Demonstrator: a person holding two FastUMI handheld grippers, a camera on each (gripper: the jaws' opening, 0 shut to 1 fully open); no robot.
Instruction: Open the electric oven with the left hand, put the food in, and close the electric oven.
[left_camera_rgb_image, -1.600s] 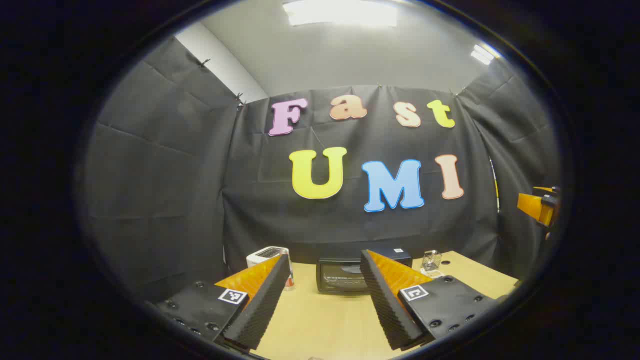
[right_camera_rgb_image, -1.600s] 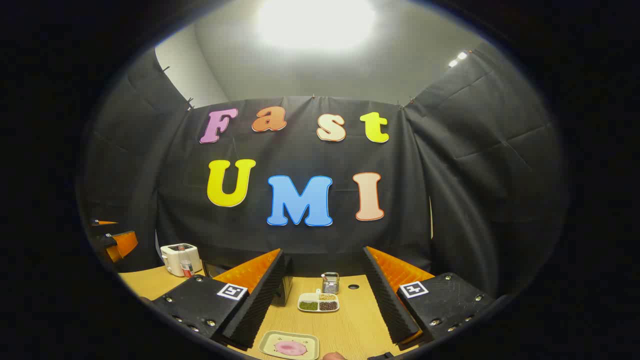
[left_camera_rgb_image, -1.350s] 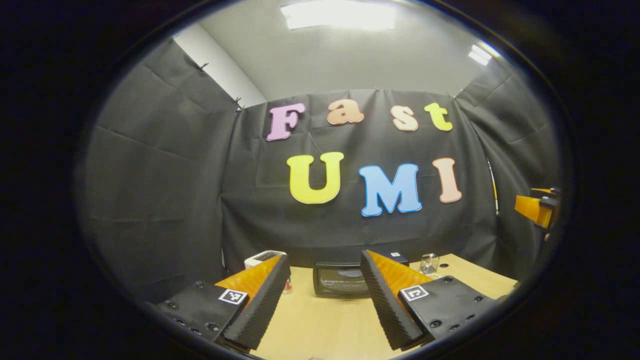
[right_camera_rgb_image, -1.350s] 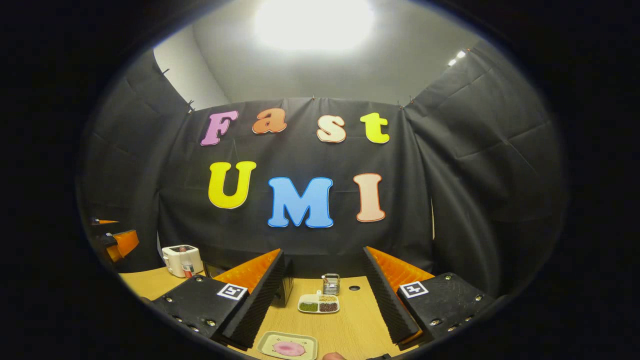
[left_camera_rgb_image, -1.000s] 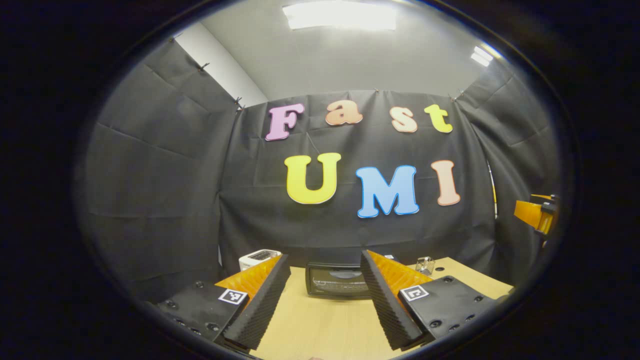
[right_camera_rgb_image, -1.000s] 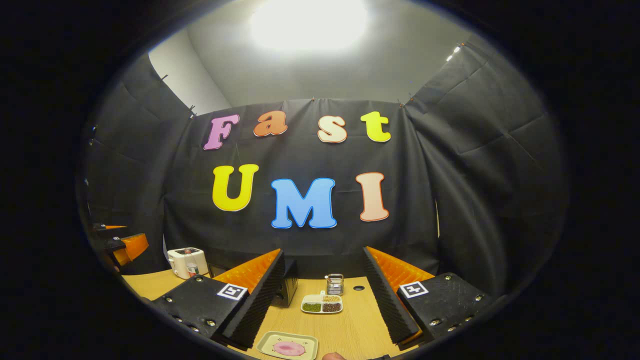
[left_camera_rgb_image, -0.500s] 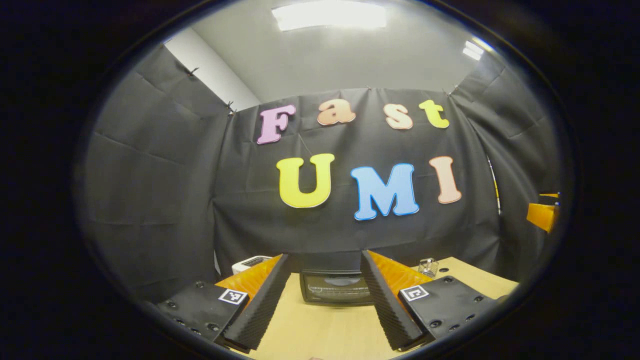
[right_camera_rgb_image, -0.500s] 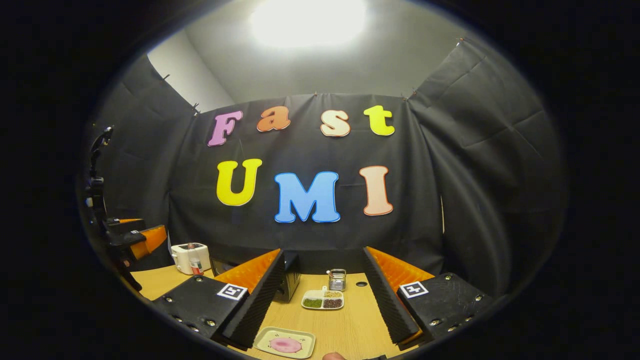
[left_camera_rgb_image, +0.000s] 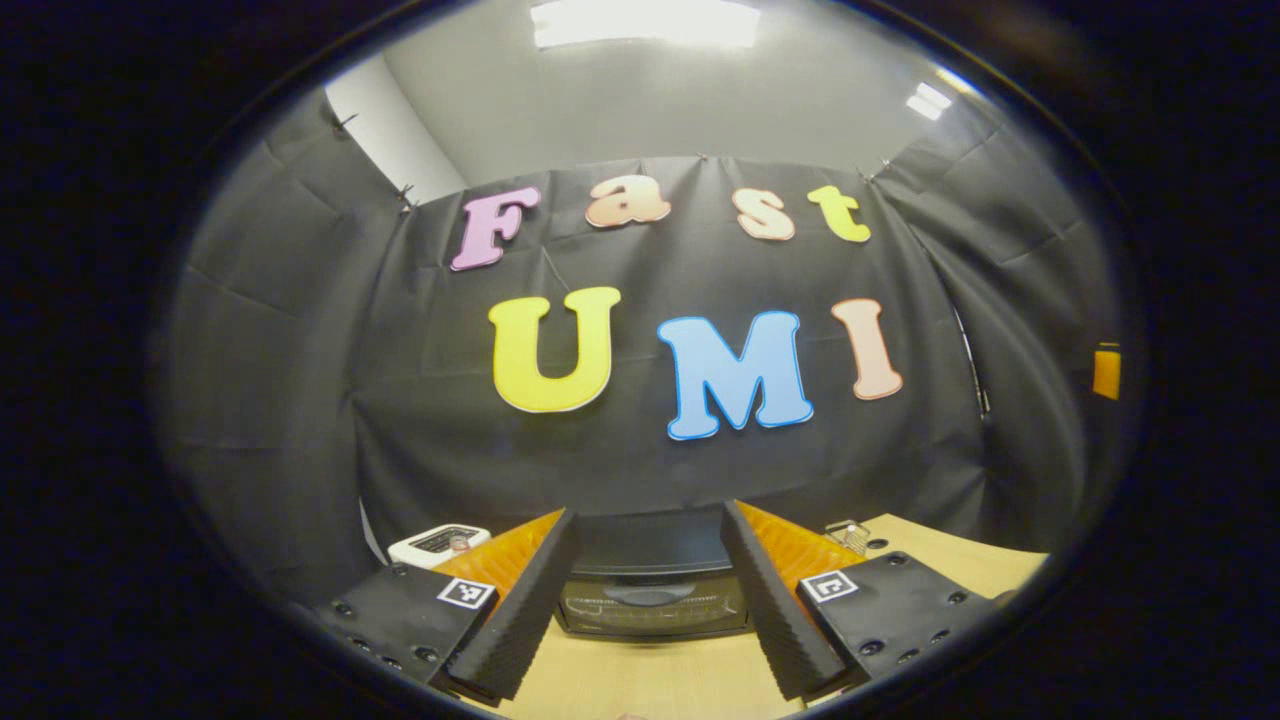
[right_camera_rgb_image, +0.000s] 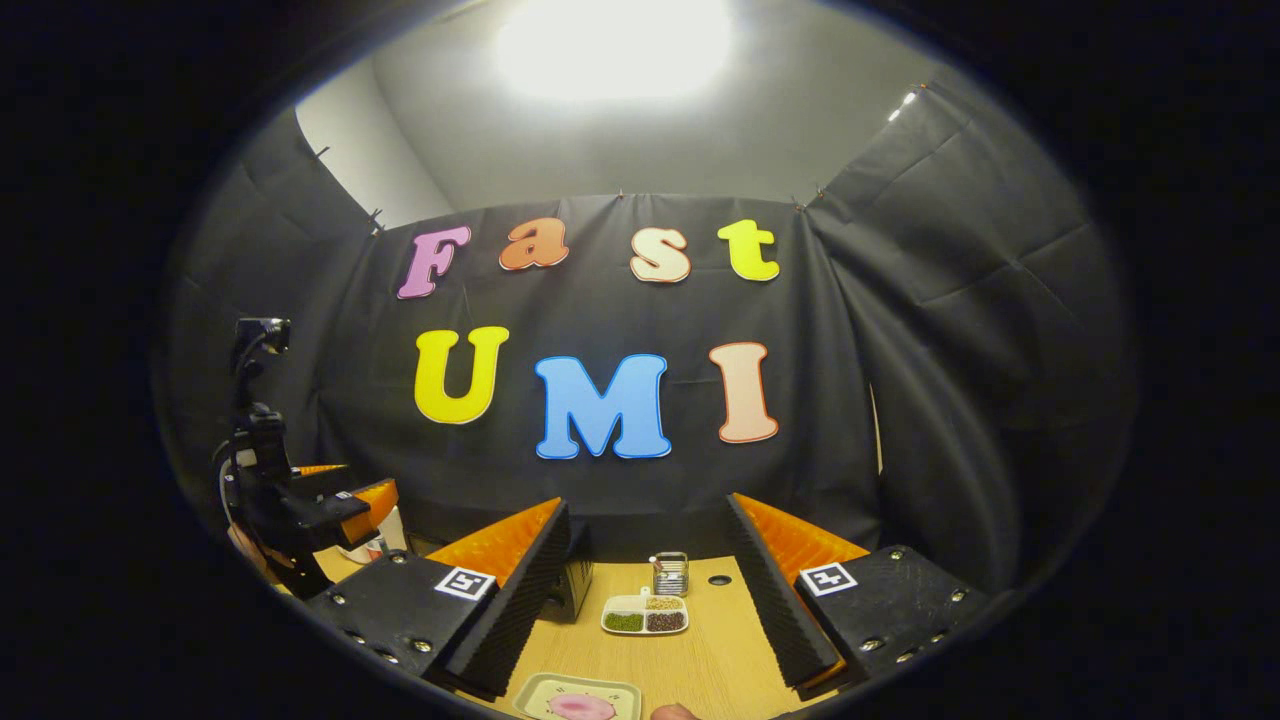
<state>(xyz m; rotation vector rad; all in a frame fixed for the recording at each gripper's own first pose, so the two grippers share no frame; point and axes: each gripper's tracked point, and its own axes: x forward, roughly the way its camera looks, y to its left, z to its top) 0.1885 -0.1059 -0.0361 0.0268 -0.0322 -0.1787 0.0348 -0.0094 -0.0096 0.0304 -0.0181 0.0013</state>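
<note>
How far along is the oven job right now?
Nothing is finished yet. The electric oven sits with its door shut. In hand: the left hand-held gripper is open and lined up on the oven front, not touching it as far as I can tell. Left to do: open the door, load the pink food on its tray, which lies below the open right hand-held gripper, then close the door.

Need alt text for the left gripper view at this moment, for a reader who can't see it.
The open left gripper faces the closed electric oven, whose dark door sits between its two fingers on a wooden table. A white toaster stands to the oven's left, against the black cloth wall.
</note>
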